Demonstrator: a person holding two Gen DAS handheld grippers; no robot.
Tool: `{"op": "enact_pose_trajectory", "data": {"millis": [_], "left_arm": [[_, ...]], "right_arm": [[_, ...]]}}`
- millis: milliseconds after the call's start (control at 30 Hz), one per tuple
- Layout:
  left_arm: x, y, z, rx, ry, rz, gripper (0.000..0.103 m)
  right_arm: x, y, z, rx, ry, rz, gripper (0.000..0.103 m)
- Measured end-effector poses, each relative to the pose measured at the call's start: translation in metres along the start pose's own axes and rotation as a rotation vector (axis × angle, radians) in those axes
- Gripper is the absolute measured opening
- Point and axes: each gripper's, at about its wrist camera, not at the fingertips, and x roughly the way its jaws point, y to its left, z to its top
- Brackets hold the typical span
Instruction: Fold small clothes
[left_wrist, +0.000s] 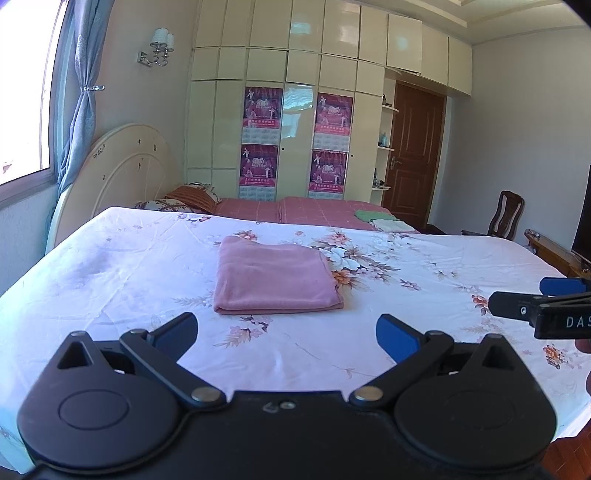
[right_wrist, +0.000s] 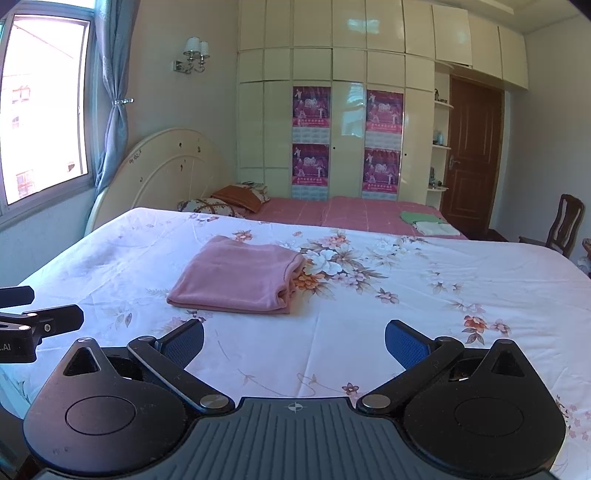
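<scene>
left wrist view first: we see our left gripper (left_wrist: 286, 332) held low over the near part of the bed, its two blue-padded fingers spread wide with nothing between them. just beyond the fingertips lies the pink garment (left_wrist: 275, 275), folded into a neat rectangle and resting flat on the floral sheet (left_wrist: 110, 266), apart from both tools. at the right edge of this view our right gripper (left_wrist: 532, 295) reaches in sideways; from here we cannot tell how its fingers stand.

the right wrist view settles that: the right gripper (right_wrist: 294, 341) also has its blue fingers (right_wrist: 404, 345) spread apart, empty, hovering above the sheet. the pink garment (right_wrist: 236, 282) sits ahead and a little to the left of it, its folded layers showing at the right end. the left gripper (right_wrist: 40, 314) pokes in at the left edge of this view.

farther back, a second bed surface with a red checked cover (right_wrist: 332, 214) carries a green cloth (right_wrist: 419, 217) and a white cloth (right_wrist: 437, 228), touching one another near its right side. patterned pillows (right_wrist: 221, 203) lie by the rounded cream headboard (right_wrist: 166, 166). behind stand a cream wardrobe (right_wrist: 351, 55) with purple posters (right_wrist: 310, 107), a brown door (right_wrist: 472, 147), and a wooden chair (right_wrist: 565, 225) at the right. a window (right_wrist: 44, 110) with a blue curtain (right_wrist: 110, 92) is on the left.
</scene>
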Motion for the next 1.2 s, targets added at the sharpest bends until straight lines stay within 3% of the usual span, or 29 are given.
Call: {"op": "enact_pose_trajectory", "data": {"millis": [1200], "left_arm": [[0.002,0.01,-0.001,0.004,-0.009,-0.007,0.102]], "right_arm": [[0.009,0.01,0.0,-0.033,0.004,0.011,0.103]]}}
